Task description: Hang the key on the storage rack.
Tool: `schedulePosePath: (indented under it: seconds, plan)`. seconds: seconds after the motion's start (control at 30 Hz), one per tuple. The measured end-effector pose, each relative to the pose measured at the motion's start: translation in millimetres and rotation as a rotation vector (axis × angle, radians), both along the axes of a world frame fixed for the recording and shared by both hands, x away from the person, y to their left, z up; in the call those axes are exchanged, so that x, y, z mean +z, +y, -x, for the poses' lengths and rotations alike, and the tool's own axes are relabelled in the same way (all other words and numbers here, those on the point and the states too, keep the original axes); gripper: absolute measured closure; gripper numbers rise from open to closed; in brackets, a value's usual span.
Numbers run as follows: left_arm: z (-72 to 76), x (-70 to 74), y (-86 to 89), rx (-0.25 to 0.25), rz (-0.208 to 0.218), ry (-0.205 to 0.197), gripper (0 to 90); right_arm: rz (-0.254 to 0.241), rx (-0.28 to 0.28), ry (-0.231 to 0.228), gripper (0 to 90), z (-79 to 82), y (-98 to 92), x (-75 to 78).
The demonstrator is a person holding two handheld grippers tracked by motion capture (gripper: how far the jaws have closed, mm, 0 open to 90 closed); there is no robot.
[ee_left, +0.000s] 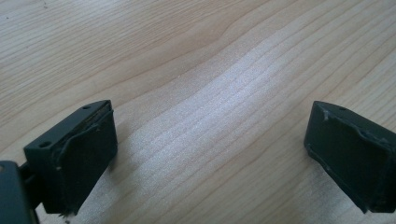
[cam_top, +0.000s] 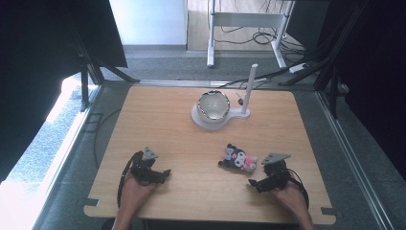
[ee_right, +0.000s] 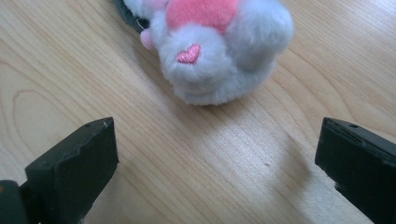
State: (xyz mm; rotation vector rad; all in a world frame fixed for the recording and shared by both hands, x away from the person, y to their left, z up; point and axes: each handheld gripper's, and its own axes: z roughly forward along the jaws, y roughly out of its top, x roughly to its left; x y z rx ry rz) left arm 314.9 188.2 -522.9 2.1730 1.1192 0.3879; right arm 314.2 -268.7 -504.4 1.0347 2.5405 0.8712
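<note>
**One toy, one bowl, two spread grippers**

On my wooden table point(cam_top: 158, 120) I count one plush toy point(cam_top: 238, 159) and one bowl point(cam_top: 213, 105) on a white stand point(cam_top: 230, 116). My left gripper point(ee_left: 210, 144) is released over bare wood. My right gripper point(ee_right: 217, 154) is also released, near the toy. Its view shows a pink heart point(ee_right: 189, 54) the high view cannot resolve.

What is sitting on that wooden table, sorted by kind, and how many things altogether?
Plush toy: 1
Bowl: 1
White stand with upright post: 1
Handheld gripper: 2, left gripper and right gripper
Total: 5
</note>
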Motion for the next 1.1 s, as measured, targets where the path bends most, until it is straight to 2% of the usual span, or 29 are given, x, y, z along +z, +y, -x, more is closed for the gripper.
schedulePosePath:
  seconds: [0.4,0.77,0.9,1.07,1.1]
  plan:
    - [0.0,0.0,0.1,-0.001,0.000,0.000,2.5,0.059,0.050,0.055,0.0,-8.1,6.9,17.3]
    - [0.1,0.1,0.1,-0.001,-0.002,0.000,2.7,0.199,0.136,0.105,1.0,-28.9,29.2,33.0]
    - [0.1,0.1,0.1,-0.003,0.000,0.000,2.7,0.232,0.165,0.133,2.2,-38.3,39.0,37.7]
    - [0.1,0.1,0.0,-0.004,-0.001,0.000,2.7,0.269,0.213,0.155,5.9,-46.9,50.3,40.7]
    - [0.1,0.1,0.0,-0.005,0.000,0.000,2.7,0.287,0.232,0.168,9.5,-51.2,56.0,41.6]
